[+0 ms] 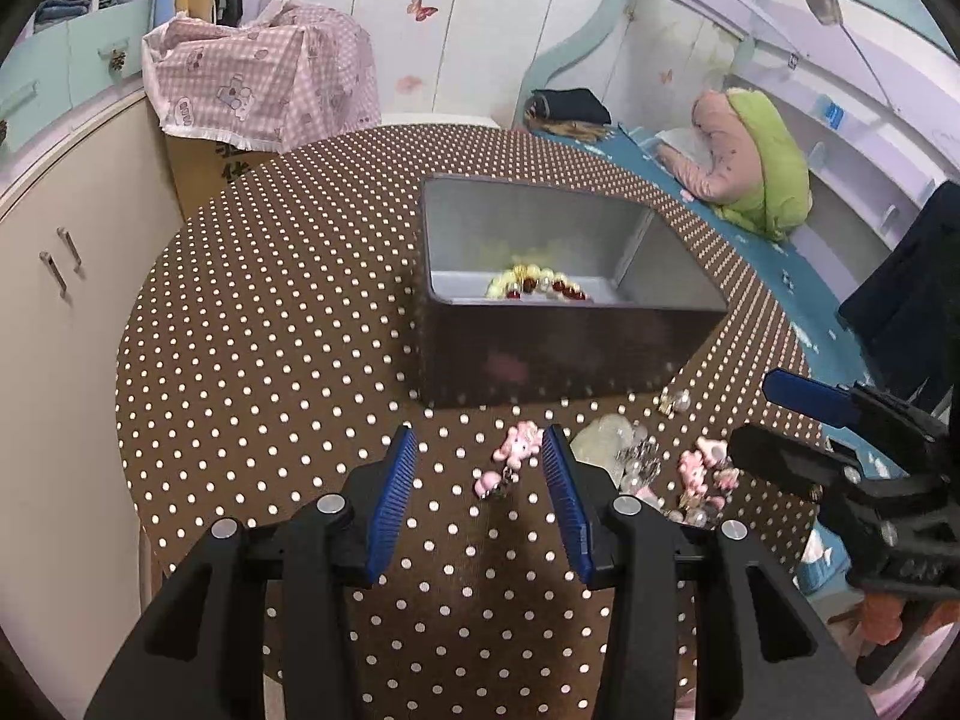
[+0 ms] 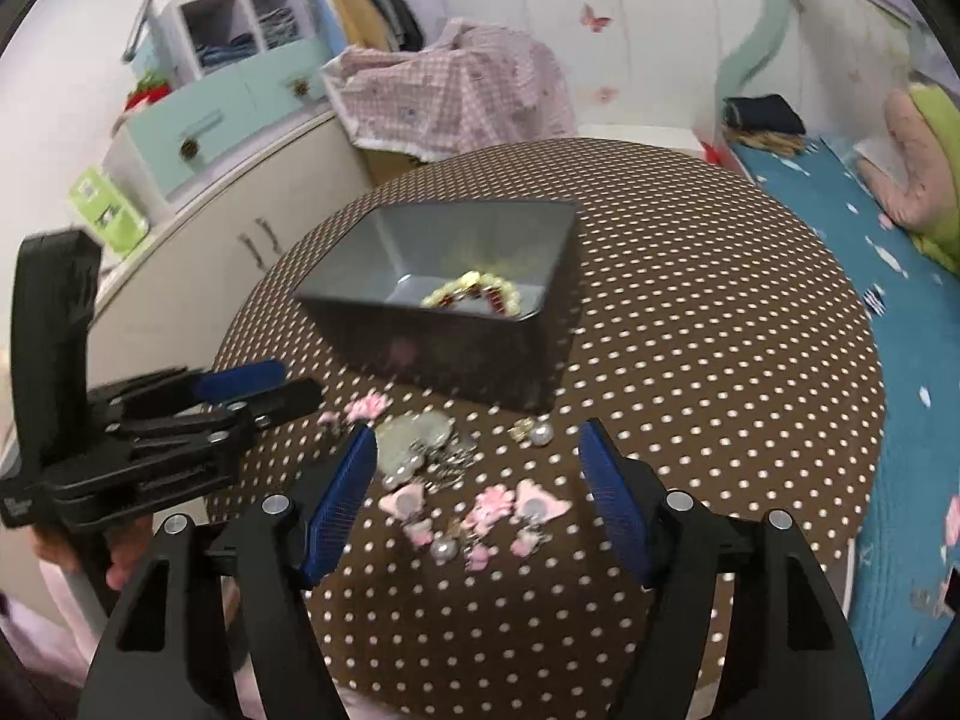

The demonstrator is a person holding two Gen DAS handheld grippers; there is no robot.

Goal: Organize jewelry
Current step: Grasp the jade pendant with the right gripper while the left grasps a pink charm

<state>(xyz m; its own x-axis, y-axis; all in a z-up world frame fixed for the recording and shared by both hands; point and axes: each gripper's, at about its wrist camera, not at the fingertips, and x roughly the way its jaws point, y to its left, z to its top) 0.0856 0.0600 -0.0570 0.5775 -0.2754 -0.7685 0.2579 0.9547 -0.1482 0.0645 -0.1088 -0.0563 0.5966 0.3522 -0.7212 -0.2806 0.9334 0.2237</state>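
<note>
A dark tin box (image 1: 570,348) (image 2: 444,348) with a silvery inside stands on the round brown polka-dot table (image 1: 270,360) (image 2: 720,330). A yellow and red bead bracelet (image 1: 540,288) (image 2: 474,294) lies in it. Loose jewelry lies in front of the box: pink charms (image 1: 516,447) (image 2: 492,507), a silvery and pearl pile (image 1: 636,456) (image 2: 420,438), and a pearl earring (image 1: 678,402) (image 2: 543,435). My left gripper (image 1: 480,444) (image 2: 300,381) is open low over the table, a pink charm close to its right finger. My right gripper (image 2: 477,438) (image 1: 753,414) stands wide open above the pile.
A bed with a blue sheet (image 1: 750,228) (image 2: 870,276) borders the table on the right. A cream cabinet (image 1: 60,300) stands at the left. Behind the table sits a carton under a pink checked cloth (image 1: 258,78). A hand (image 2: 129,552) holds the left gripper's handle.
</note>
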